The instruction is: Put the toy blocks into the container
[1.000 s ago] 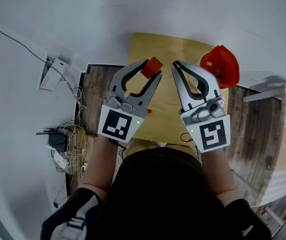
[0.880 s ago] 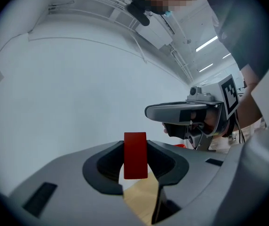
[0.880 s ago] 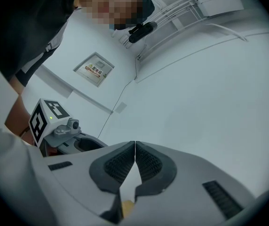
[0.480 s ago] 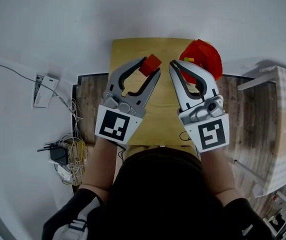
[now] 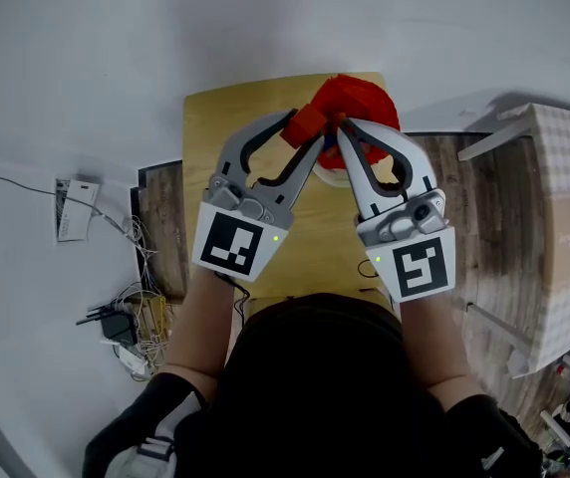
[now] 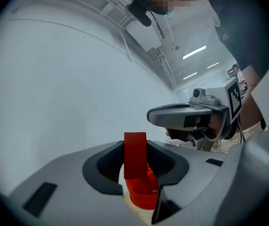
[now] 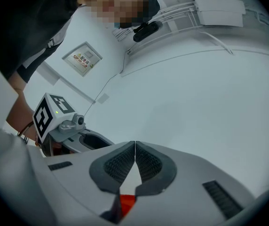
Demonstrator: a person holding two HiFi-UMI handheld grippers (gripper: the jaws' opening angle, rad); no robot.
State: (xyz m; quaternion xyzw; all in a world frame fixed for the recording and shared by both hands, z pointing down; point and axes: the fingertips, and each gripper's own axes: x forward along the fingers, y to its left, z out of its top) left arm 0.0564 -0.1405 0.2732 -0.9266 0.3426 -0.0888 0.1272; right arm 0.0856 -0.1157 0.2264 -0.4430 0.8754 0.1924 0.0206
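Note:
In the head view my left gripper (image 5: 305,132) is shut on a red toy block (image 5: 303,122) and holds it at the near rim of the red container (image 5: 363,98), which stands at the far side of the wooden table (image 5: 215,127). The left gripper view shows the red toy block (image 6: 135,152) upright between the pads, with the red container (image 6: 143,194) just below it. My right gripper (image 5: 342,127) is shut and empty, its tips beside the block over the container. In the right gripper view the right gripper (image 7: 134,149) has its pads meeting, with a bit of red below.
A power strip and tangled cables (image 5: 131,317) lie on the floor at the left, with a white box (image 5: 71,207) beyond them. A pale cabinet (image 5: 564,217) stands to the right of the table. Dark wooden flooring (image 5: 160,227) surrounds the table.
Both grippers have travelled across the table to the red container, the left one carrying the block. The block, earlier over bare tabletop, now sits at the container's rim.

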